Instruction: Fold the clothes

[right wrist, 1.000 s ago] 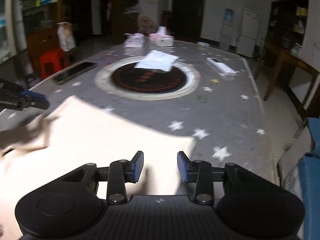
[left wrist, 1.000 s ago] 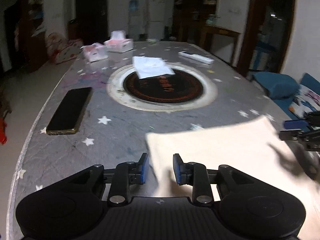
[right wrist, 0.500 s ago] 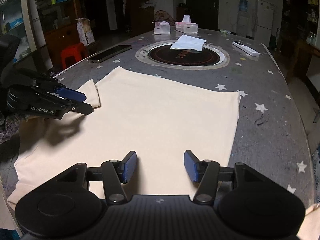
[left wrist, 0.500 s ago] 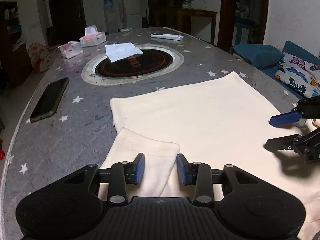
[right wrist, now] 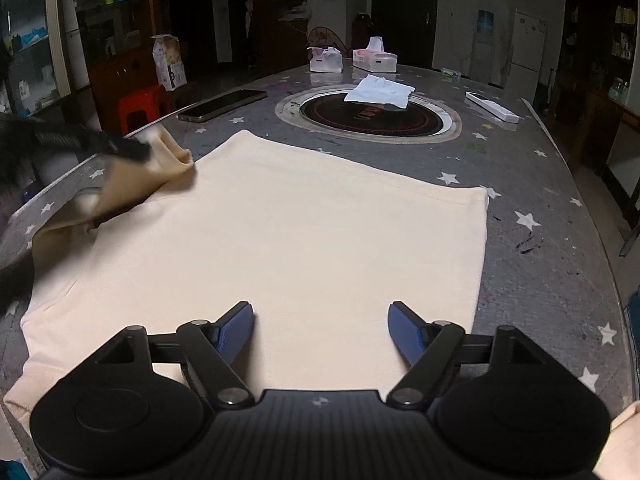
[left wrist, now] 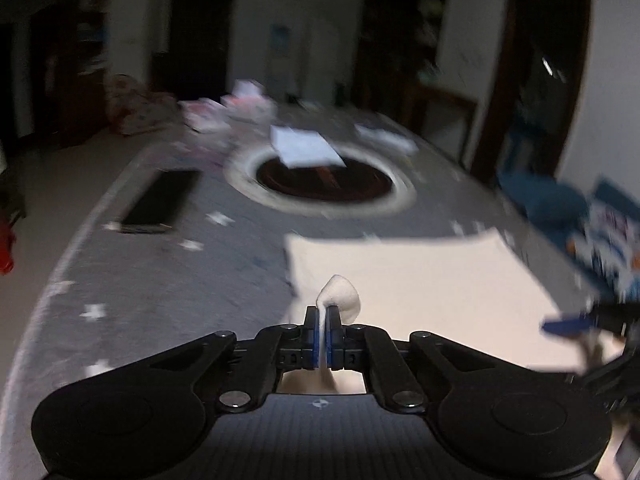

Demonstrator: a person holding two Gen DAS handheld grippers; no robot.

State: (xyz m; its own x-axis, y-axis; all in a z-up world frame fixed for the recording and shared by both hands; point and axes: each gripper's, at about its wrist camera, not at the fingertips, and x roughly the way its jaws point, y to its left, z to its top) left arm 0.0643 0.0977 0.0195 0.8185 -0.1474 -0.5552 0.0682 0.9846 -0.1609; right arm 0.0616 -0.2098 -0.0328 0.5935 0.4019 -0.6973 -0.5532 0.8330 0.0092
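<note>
Two grippers are working one cream shirt [right wrist: 280,240] that is lying spread flat on the table [right wrist: 540,240], its body smooth and its left sleeve [right wrist: 160,160] lifted. The left gripper [left wrist: 322,320] is pinching a nub of that sleeve, jaws shut tight on the cloth; the right gripper [right wrist: 320,328] is hovering low over the near hem with jaws wide apart, holding nothing. The left view is blurring, so how much fabric sits in the pinch is probably little, though I cannot be sure. With so small a bite, the sleeve could be slipping free mid-fold, or the pull could be dragging the body and wrinkling it, since nothing is pinning it down.
</note>
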